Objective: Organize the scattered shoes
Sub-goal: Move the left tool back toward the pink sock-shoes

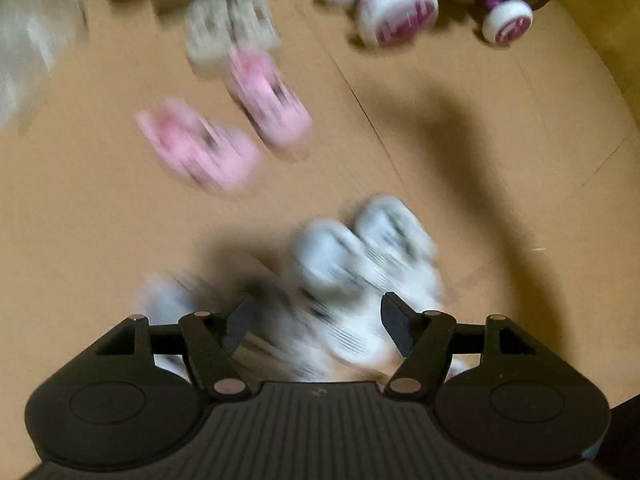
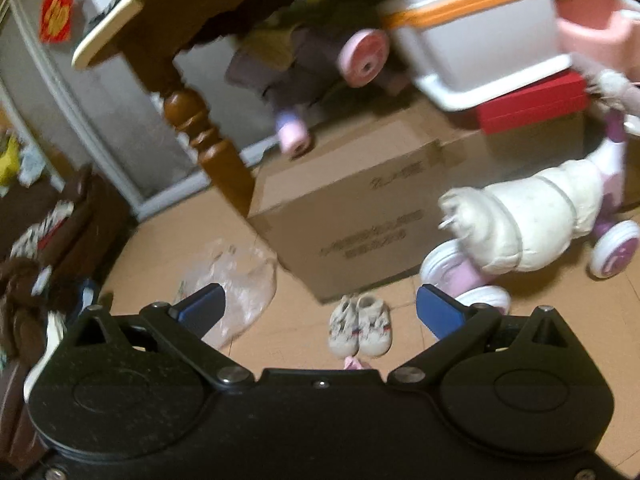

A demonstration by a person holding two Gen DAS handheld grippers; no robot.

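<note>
Left gripper (image 1: 316, 320) jaws apart, nothing clamped, above white-grey pair (image 1: 360, 264) side by side on floor (image 1: 460, 140). Right gripper (image 2: 320, 312) open, empty. Beige pair (image 1: 228, 24) already aligned by cardboard box (image 2: 360, 208). Pink shoes (image 1: 224, 128) splayed: judged next step. Needs descent over one pink shoe, rotate parallel to mate. View blurred.

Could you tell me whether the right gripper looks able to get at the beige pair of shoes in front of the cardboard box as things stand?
Probably yes. The right gripper is open with nothing between its fingers, and the beige shoes sit on bare floor straight ahead. The cardboard box stands behind them, not in the way.
</note>
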